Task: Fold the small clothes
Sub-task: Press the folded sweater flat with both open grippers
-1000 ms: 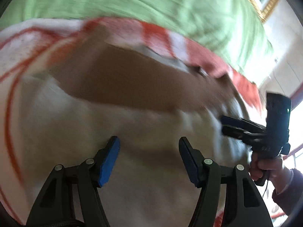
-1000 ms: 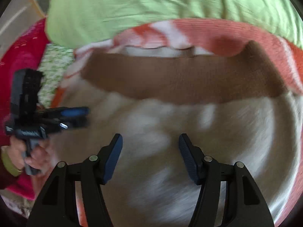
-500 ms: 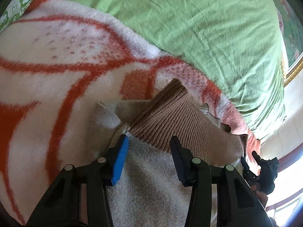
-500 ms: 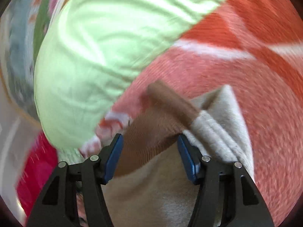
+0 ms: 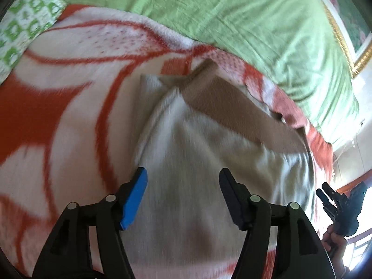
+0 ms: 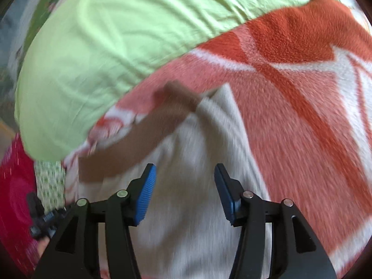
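Observation:
A small cream garment (image 5: 197,174) with a brown ribbed band (image 5: 232,107) lies flat on an orange-and-white blanket (image 5: 58,97). My left gripper (image 5: 182,186) is open and empty above the garment's left part. My right gripper (image 6: 184,183) is open and empty above the garment (image 6: 197,186), near its right edge, with the brown band (image 6: 139,139) ahead to the left. The right gripper (image 5: 325,197) also shows at the far right of the left wrist view. The left gripper (image 6: 44,218) shows at the lower left of the right wrist view.
A light green sheet (image 5: 232,23) covers the bed beyond the blanket (image 6: 302,93). A green-and-white patterned cloth (image 5: 28,23) lies at the far left. A red cloth (image 6: 14,197) lies at the left of the right wrist view. A gold picture frame (image 5: 348,46) is on the wall.
Both grippers have drawn back from the garment's top corners at the brown band, and both stay open. The views are blurred from motion.

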